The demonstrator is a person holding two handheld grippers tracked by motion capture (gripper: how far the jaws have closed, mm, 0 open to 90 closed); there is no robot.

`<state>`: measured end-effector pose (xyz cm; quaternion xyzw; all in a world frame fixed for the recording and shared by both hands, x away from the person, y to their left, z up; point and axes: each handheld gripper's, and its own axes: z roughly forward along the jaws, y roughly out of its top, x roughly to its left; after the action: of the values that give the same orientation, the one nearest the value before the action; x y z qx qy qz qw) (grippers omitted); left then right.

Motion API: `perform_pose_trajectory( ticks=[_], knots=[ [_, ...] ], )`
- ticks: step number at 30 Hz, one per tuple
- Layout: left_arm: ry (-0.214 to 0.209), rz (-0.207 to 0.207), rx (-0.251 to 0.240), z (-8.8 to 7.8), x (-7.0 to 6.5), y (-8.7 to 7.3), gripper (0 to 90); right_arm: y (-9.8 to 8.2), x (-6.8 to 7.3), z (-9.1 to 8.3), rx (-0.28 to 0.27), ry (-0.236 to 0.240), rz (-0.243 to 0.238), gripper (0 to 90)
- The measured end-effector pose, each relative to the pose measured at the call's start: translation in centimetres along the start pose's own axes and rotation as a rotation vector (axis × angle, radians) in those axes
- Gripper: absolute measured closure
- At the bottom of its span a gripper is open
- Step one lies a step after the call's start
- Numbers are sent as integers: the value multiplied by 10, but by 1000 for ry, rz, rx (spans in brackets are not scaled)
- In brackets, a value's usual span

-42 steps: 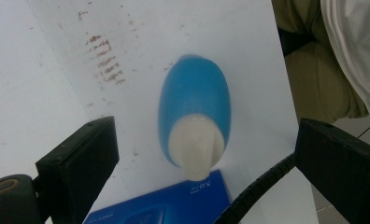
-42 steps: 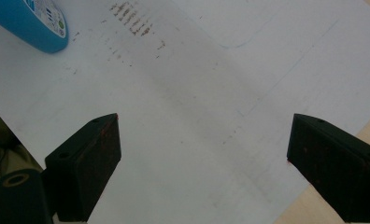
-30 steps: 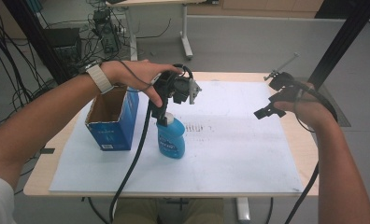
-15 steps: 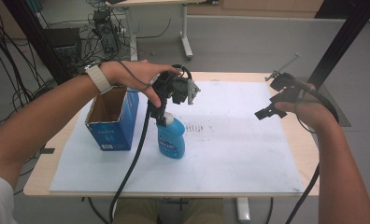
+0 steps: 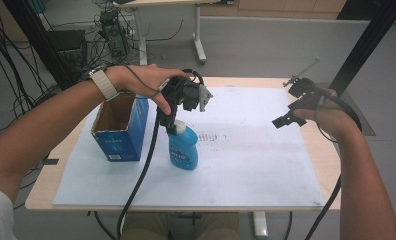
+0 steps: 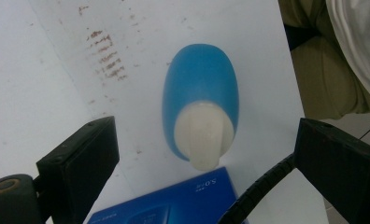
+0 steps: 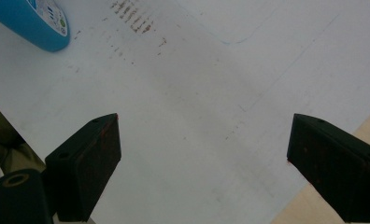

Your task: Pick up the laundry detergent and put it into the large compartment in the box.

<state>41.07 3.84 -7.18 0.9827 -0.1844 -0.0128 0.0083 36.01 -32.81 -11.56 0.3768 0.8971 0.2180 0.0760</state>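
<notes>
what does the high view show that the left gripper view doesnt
High view alone: the open top and cardboard inside of the blue box, the person's left hand, the right claw held above the sheet's far right, and the wooden table edge.

Left gripper view alone: a straight-down look at the bottle's white cap, centred between the left claw's wide-open jaws.

Both: the blue bottle standing on the white sheet, beside the box.
</notes>
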Motion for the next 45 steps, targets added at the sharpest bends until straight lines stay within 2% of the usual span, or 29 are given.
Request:
perform_pose_trajectory(
  ticks=[30,41,45],
  knots=[
    [1,0,-3,1,2,-1,78,-4,-2,0,2,0,10,97],
    [9,-12,-16,1,0,-6,75,-3,-2,0,0,-1,5,97],
    [14,-1,-9,1,-1,-4,76,-1,0,0,3,-1,7,97]
  ],
)
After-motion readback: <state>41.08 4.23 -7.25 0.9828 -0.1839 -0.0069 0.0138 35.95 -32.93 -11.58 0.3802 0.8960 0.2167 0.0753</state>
